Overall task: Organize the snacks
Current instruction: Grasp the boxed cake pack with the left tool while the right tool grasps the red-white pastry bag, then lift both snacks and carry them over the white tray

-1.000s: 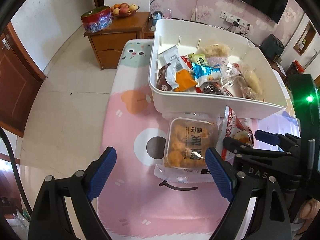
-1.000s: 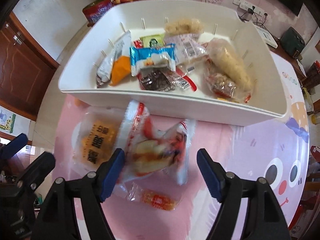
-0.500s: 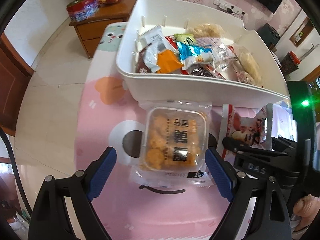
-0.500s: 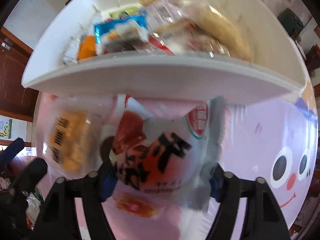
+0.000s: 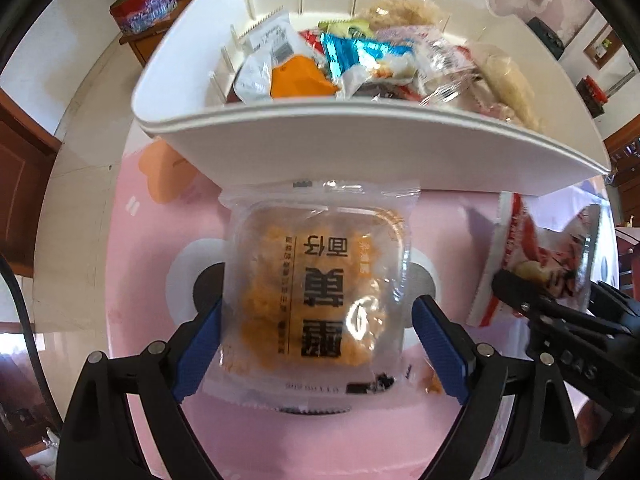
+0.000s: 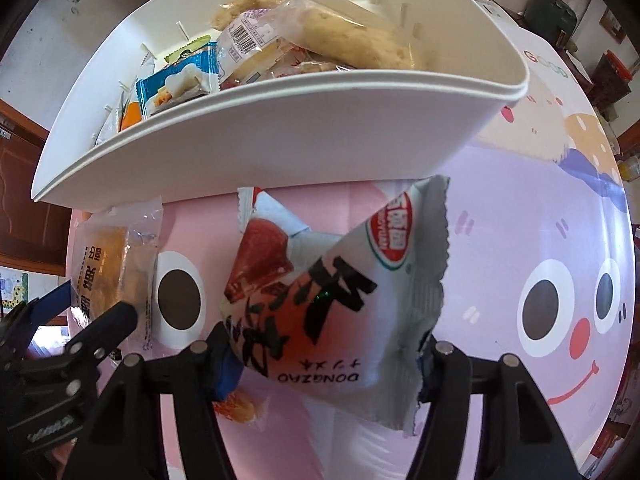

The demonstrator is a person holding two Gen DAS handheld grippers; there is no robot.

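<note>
My left gripper (image 5: pixel 316 344) is shut on a clear pack of orange cakes (image 5: pixel 320 292) and holds it just in front of the white bin's (image 5: pixel 360 148) near wall. My right gripper (image 6: pixel 324 364) is shut on a white-and-red snack bag (image 6: pixel 340 300), lifted close to the same bin (image 6: pixel 260 148). The bin holds several wrapped snacks. The right gripper with its bag (image 5: pixel 536 264) shows at the right of the left wrist view; the cake pack (image 6: pixel 108 264) shows at the left of the right wrist view.
The bin stands on a pink cartoon tablecloth (image 6: pixel 520 240). A small orange candy wrapper (image 6: pixel 236 408) lies on the cloth under the right gripper. A wooden cabinet with a red tin (image 5: pixel 144 8) and fruit stands behind the table. Floor lies left of the table.
Both grippers closed on their packs and lifted them toward the bin's near wall. The bin now looms much closer in both views.
</note>
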